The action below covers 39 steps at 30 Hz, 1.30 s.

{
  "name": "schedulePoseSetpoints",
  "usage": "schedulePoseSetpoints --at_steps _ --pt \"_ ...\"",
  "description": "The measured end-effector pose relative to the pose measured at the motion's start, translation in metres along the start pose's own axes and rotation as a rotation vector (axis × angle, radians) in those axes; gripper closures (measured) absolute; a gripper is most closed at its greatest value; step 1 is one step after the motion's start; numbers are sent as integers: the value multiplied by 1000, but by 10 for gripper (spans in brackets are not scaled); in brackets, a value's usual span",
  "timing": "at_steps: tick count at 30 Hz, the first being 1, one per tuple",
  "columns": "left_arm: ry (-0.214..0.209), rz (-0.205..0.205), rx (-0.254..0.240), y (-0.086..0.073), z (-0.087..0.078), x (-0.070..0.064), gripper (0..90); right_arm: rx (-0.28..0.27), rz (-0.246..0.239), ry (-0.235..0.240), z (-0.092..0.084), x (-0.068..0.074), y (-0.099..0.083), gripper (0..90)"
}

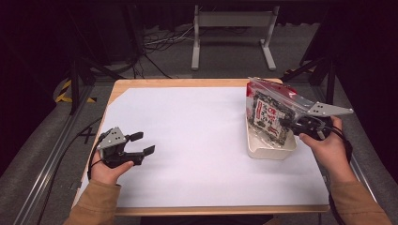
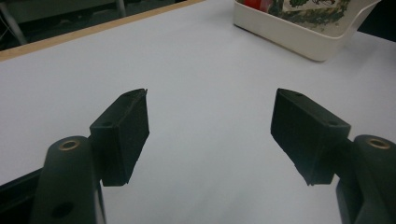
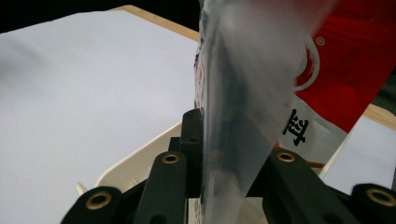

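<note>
Right gripper (image 1: 287, 124) clamped on clear bag (image 1: 277, 101) above bin (image 1: 270, 151) — bag not yet clear of it. Left gripper (image 1: 142, 143) idle on table, jaws apart.

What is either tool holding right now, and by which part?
The right tool is shut on the clear plastic bag, pinching its lower right side just above the white bin. The left tool is open over the table, holding nothing.

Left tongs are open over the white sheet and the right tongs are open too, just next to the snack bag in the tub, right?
Not quite: the right tongs are shut on the clear snack bag, as the right gripper view shows. The left tongs are open over the white sheet, and the bag stands in the tub.
</note>
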<state>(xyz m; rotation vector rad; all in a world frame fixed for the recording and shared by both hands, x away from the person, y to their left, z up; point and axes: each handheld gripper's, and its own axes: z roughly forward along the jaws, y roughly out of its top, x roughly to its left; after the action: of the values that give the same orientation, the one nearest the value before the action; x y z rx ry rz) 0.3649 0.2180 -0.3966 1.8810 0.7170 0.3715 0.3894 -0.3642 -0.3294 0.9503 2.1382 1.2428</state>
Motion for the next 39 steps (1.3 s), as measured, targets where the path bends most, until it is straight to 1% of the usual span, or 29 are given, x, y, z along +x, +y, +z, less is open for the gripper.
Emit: schedulePoseSetpoints --at_steps 3,6,7,8,9,10,11,12,14,15,16,17,19,20,22,25,30,31,34,35,39 --pt "-1 -13 0 -1 0 -1 280 -22 11 4 -2 -2 -5 750" --pt "-5 -16 3 -3 0 -1 279 -58 39 7 -4 -6 -7 739" --pt "-4 -14 3 -3 0 -1 279 -74 40 9 -5 -8 -8 723" --pt "-4 -13 3 -4 -1 0 278 -77 51 9 -6 -9 -9 647" --pt "-2 -10 3 -4 -2 0 277 -90 61 7 -6 -11 -10 532" --pt "-1 -18 1 -5 -2 0 276 -119 74 4 -6 -12 -12 438" --pt "0 -18 2 -5 -3 0 275 -139 91 9 -7 -12 -13 395" --pt "3 -17 0 -6 -4 -1 274 -149 99 16 -9 -12 -15 362" --pt "5 -17 1 -6 -6 -1 272 -149 101 21 -12 -11 -19 279" --pt "9 -20 -5 -7 -7 -3 271 -144 99 17 -13 -10 -21 256" --pt "9 -10 -3 -7 -9 -3 270 -141 90 9 -15 -9 -24 243" --pt "9 -10 -3 -7 -9 -3 269 -141 90 9 -15 -9 -24 243" --pt "8 -13 -5 -8 -10 -5 268 -136 79 -12 -20 -7 -30 225" --pt "12 -3 -8 -8 -11 -6 268 -139 79 -17 -22 -6 -32 223" --pt "6 -3 -5 -9 -12 -8 265 -142 75 -22 -28 -4 -39 214" --pt "-1 4 -7 -11 -13 -12 262 -151 81 -7 -35 -1 -49 208" --pt "-11 17 -7 -15 -14 -17 258 -154 83 1 -44 6 -64 205" --pt "-17 14 -8 -16 -15 -18 258 -156 79 11 -45 8 -67 204" --pt "-21 24 -18 -18 -18 -21 256 -158 71 28 -47 16 -75 204" --pt "-25 19 -24 -19 -18 -22 256 -156 69 29 -48 18 -78 204" --pt "-30 29 -25 -24 -21 -24 255 -155 62 41 -47 27 -89 199"
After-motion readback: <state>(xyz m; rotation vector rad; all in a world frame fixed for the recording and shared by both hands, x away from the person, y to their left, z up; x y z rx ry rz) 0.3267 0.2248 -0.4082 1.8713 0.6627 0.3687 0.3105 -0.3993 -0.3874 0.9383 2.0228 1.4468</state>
